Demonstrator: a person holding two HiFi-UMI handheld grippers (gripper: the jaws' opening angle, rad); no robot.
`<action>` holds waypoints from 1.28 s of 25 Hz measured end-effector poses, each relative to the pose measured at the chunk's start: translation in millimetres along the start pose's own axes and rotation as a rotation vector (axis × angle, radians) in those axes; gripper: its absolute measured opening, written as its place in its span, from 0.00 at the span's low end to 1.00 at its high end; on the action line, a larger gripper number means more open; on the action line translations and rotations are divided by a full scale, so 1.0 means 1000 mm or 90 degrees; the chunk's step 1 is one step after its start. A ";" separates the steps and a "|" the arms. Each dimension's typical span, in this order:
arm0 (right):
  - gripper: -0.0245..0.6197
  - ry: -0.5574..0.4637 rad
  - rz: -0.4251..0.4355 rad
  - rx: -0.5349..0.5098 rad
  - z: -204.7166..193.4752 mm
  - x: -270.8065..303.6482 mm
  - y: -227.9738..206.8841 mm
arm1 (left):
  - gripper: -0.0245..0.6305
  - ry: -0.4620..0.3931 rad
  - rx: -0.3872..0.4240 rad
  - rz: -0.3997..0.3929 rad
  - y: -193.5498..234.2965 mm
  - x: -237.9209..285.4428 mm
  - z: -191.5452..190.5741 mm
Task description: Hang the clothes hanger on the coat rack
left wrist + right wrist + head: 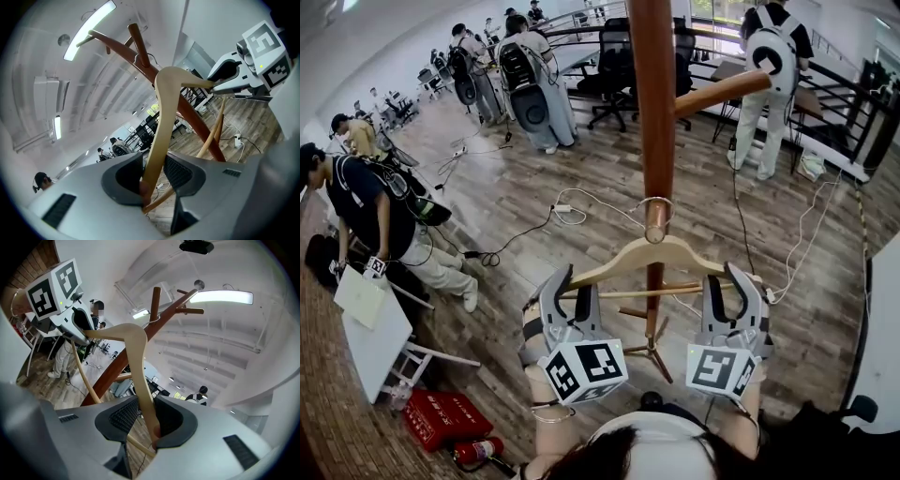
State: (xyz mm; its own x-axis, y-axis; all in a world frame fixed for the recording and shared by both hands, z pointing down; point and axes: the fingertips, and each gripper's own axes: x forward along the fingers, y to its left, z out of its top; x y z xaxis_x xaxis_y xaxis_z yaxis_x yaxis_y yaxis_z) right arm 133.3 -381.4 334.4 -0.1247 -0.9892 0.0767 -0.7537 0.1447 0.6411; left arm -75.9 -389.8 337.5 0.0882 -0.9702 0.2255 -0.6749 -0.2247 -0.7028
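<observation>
- Left gripper point(574, 286) and right gripper point(731, 286) each pinch 1 end of the hanger point(652, 253).
- Hold it level; lower it gently onto the coat rack point(652, 94) peg point(655, 220).

Looks like a big open-plan office doubling as a test lab. There's a wood plank floor point(506, 178), rolling office chairs point(614, 70), cables point(572, 208) snaking everywhere, people point(555, 112) wearing backpack rigs, and ceiling strip lights point(225, 297).
</observation>
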 end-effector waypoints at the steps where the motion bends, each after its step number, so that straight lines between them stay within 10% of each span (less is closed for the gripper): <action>1: 0.24 0.001 0.001 0.001 0.000 0.001 0.002 | 0.26 0.002 -0.001 -0.001 0.000 0.001 -0.001; 32: 0.24 -0.016 0.014 0.068 -0.007 0.005 0.003 | 0.26 -0.041 -0.008 0.026 -0.004 0.005 0.000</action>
State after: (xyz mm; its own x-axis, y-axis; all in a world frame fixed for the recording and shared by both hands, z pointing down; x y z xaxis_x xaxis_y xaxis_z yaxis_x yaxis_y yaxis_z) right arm 134.8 -386.2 342.0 -0.1573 -0.9851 0.0694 -0.8149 0.1692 0.5543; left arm -72.9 -393.8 341.2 0.1065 -0.9824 0.1531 -0.6878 -0.1840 -0.7022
